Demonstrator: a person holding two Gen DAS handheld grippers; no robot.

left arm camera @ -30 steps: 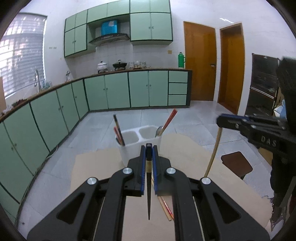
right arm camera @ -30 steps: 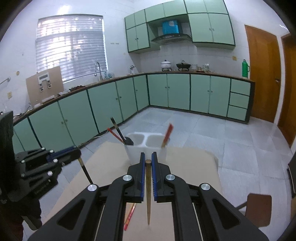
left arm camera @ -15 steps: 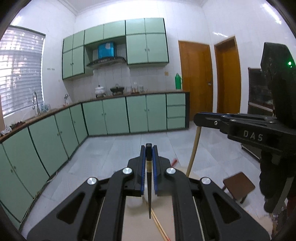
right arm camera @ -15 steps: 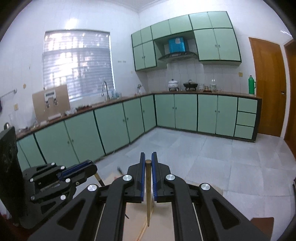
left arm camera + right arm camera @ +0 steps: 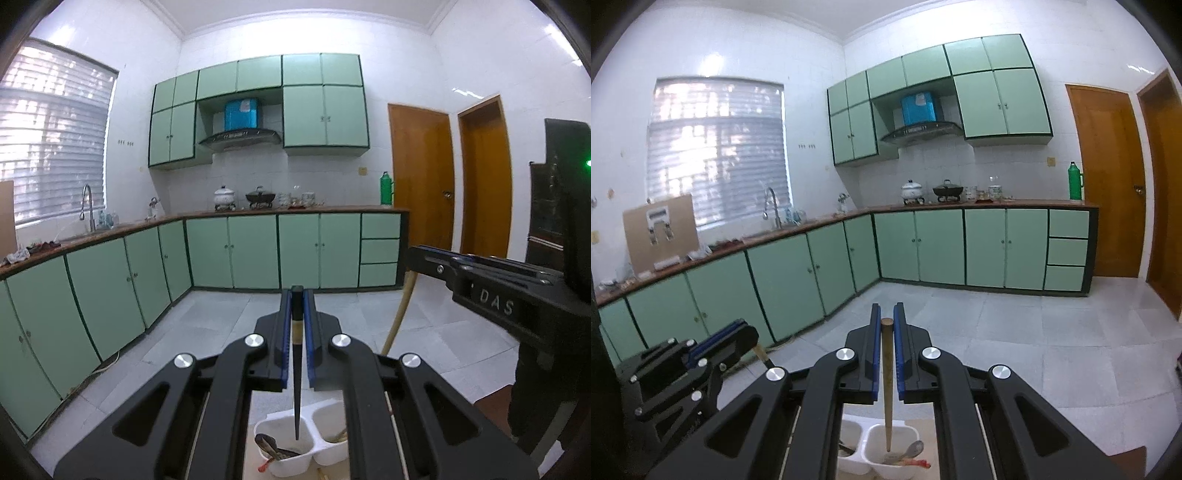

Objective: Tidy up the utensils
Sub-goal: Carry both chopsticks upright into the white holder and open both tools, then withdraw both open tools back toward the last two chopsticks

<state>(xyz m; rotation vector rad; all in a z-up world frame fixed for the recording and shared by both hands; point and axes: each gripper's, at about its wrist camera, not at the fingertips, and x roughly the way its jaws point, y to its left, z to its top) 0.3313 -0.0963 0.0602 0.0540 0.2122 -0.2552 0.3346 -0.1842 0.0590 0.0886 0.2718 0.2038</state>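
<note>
Your left gripper [image 5: 296,306] pinches a black chopstick [image 5: 296,387], tip at 6 o'clock over the white holder [image 5: 291,469]; your right gripper [image 5: 885,321] clamps a wooden chopstick [image 5: 886,387] likewise, both near level.

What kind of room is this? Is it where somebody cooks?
Yes, it looks like a home kitchen. Green cabinets run under a long counter with a sink tap, pots sit on a stove below a range hood.

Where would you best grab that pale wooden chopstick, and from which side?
At its thick blunt top, from the side, as the right hand-held gripper has it: the pale wooden chopstick hangs point-down, so its narrow tip is free to enter the white two-compartment holder below.
</note>
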